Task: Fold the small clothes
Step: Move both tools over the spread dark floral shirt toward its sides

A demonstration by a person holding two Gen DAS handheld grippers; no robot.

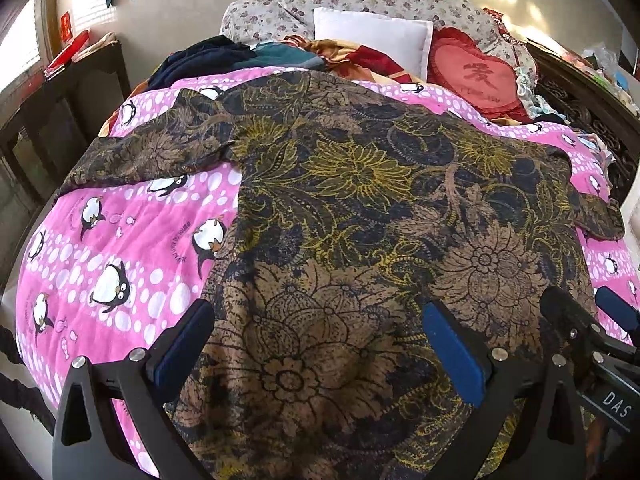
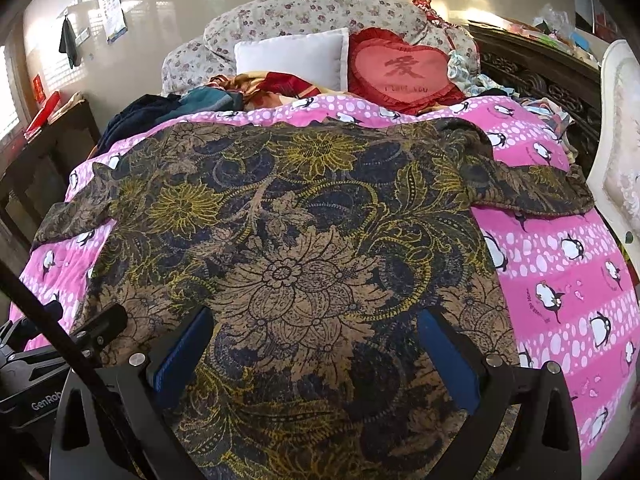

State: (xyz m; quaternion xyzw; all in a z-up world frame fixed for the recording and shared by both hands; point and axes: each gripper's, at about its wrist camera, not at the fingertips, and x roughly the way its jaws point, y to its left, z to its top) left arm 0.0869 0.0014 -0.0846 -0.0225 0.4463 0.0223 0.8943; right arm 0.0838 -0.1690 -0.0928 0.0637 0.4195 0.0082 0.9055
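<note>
A dark floral short-sleeved garment [image 1: 352, 208] in brown, navy and yellow lies spread flat on a pink penguin quilt [image 1: 120, 248], sleeves out to both sides. It also shows in the right wrist view [image 2: 304, 240]. My left gripper [image 1: 320, 344] is open over the garment's near hem, blue pads wide apart, holding nothing. My right gripper [image 2: 316, 352] is open over the near hem too, a little to the right of the left one. The right gripper also shows at the right edge of the left wrist view [image 1: 580, 320].
A white pillow [image 1: 372, 40], a red heart cushion [image 1: 476, 76] and a pile of dark clothes [image 1: 208, 60] lie at the head of the bed. A dark wooden table [image 1: 60, 92] stands to the left, a carved dark headboard [image 2: 536, 80] to the right.
</note>
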